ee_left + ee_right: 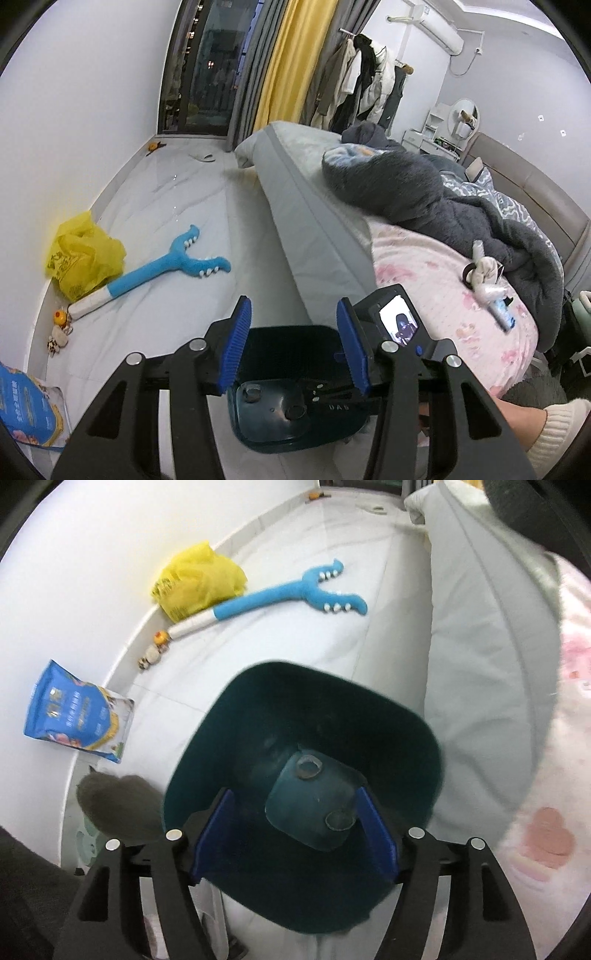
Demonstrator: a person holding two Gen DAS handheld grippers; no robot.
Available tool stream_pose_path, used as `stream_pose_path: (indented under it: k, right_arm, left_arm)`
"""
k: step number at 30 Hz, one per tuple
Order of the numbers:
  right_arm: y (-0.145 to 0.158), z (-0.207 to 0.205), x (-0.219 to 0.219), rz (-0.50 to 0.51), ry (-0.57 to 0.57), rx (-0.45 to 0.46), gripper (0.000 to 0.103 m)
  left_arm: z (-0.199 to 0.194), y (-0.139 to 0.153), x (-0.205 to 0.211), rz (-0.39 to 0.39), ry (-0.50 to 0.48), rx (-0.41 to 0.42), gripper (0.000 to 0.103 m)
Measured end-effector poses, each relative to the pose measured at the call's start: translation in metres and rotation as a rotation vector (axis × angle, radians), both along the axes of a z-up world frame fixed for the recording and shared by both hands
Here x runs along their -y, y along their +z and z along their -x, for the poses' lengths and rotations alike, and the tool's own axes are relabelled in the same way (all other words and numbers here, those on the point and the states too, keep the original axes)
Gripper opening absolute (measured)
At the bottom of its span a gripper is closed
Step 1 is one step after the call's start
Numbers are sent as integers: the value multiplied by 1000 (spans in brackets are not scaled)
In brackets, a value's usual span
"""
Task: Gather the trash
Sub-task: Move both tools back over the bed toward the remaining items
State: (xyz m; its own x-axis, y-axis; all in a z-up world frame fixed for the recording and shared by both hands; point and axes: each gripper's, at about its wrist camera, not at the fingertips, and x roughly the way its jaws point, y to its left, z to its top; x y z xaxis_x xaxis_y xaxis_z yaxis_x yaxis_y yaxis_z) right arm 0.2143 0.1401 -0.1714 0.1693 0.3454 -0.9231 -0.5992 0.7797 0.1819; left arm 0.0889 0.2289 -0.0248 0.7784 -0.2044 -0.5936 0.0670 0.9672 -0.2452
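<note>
Dark teal plastic trash bin (303,794), smooth-walled with rounded corners and a flat base carrying two small round marks, standing on pale glossy floor tiles (192,206) just beside the bed (443,266). Left gripper (295,347): ribbed blue pads parted wide above the bin, grasping nothing; right gripper (293,836): smooth blue pads spread inside the bin mouth, likewise released. Crumpled trash (487,277) lying on the pink floral sheet against the fuzzy grey blanket (424,192); crinkled yellow bag (199,579) and plush blue forked toy (280,594) near the wall.
</note>
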Motion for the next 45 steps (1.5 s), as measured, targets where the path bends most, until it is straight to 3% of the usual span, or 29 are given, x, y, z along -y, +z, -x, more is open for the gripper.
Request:
stream_pose_path:
  k: [7,17,31,45]
  right_arm:
    - [55,0,32,-120,-17,94,80]
    - [105,4,92,-166,-63,234,83]
    - [129,-3,190,-173,-197,323,85]
    - [132,-2,285,-170,-343,386,85]
  left_arm:
    - [-9,13,29,-5,-30,21,51]
    - [-23,23,65,-7,-69,30,65]
    - [-44,24,132,9,-174,29,80]
    - [-61,18,202,37,-279,8,91]
